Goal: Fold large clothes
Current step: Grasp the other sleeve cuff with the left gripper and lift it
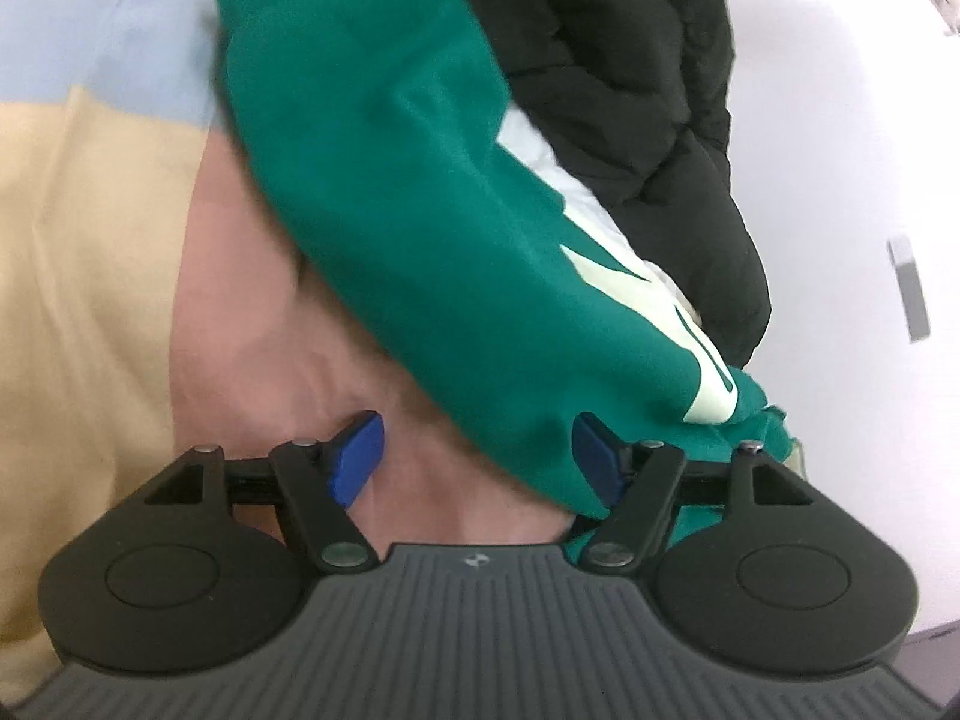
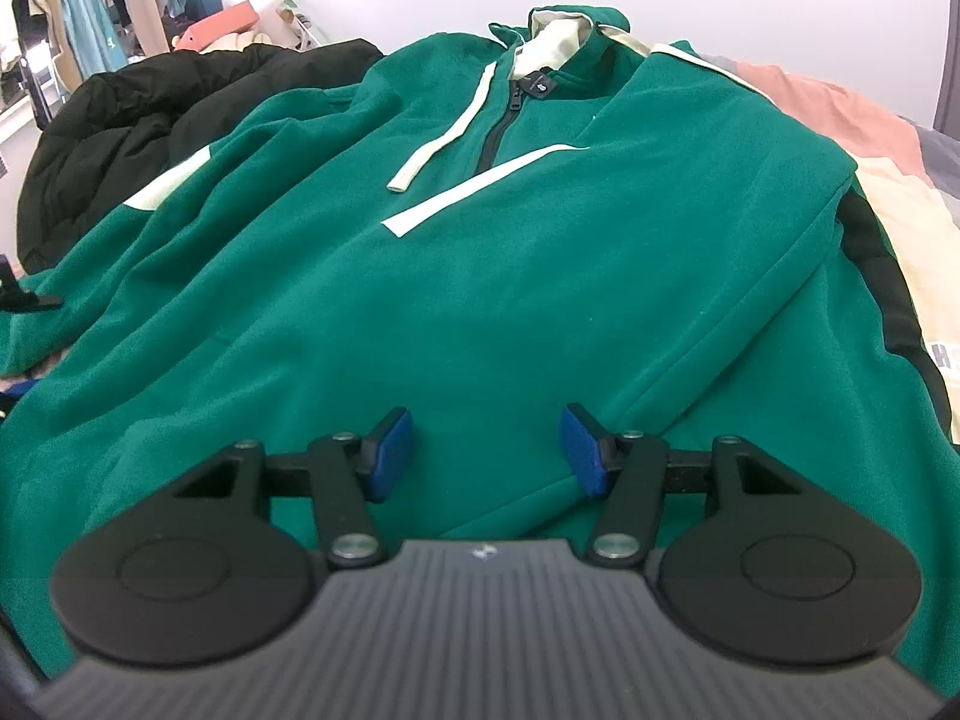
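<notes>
left gripper point(image 1: 477, 459) fingers spread, nothing pinched | right gripper point(image 2: 486, 453) fingers spread above green jacket point(image 2: 480, 276) | black coat point(image 2: 150, 114) seen beside

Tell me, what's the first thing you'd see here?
The big green jacket, spread flat with its cream stripes and zipped collar at the far end. A black puffy coat lies bunched along its left side. The right gripper hangs open just over the jacket's near hem, with nothing held.
</notes>
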Demonstrator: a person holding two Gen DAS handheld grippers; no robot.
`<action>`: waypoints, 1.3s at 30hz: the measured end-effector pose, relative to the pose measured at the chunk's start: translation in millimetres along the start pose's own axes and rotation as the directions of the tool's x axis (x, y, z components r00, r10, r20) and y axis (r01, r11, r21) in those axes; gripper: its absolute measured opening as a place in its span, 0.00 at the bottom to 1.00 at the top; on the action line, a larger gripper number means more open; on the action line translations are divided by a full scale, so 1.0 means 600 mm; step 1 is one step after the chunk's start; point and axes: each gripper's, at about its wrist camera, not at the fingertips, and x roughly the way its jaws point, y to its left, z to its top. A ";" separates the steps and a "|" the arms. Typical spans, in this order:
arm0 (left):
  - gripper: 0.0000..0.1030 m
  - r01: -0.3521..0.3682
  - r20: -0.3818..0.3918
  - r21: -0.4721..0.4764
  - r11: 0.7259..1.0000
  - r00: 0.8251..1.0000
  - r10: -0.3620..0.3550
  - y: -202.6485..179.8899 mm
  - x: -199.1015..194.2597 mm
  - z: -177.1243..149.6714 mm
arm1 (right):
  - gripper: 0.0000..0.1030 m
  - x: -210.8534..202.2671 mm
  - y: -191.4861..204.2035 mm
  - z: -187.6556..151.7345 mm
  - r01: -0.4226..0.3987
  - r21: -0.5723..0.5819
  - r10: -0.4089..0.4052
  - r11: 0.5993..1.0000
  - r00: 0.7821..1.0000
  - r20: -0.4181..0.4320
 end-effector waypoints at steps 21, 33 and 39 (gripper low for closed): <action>0.71 0.225 0.288 -0.264 0.938 0.946 -0.146 0.065 -0.011 0.098 | 0.56 -0.001 -0.001 -0.003 -0.007 0.014 0.007 1.000 1.000 0.005; 0.69 0.431 0.389 -0.199 0.880 0.859 -0.333 0.049 -0.036 0.100 | 0.56 -0.003 -0.005 -0.002 -0.020 0.032 0.020 0.999 1.000 0.006; 0.69 0.248 0.325 -0.267 0.931 0.933 -0.155 0.059 -0.017 0.099 | 0.56 -0.006 -0.005 -0.002 -0.023 0.021 0.023 1.000 1.000 0.001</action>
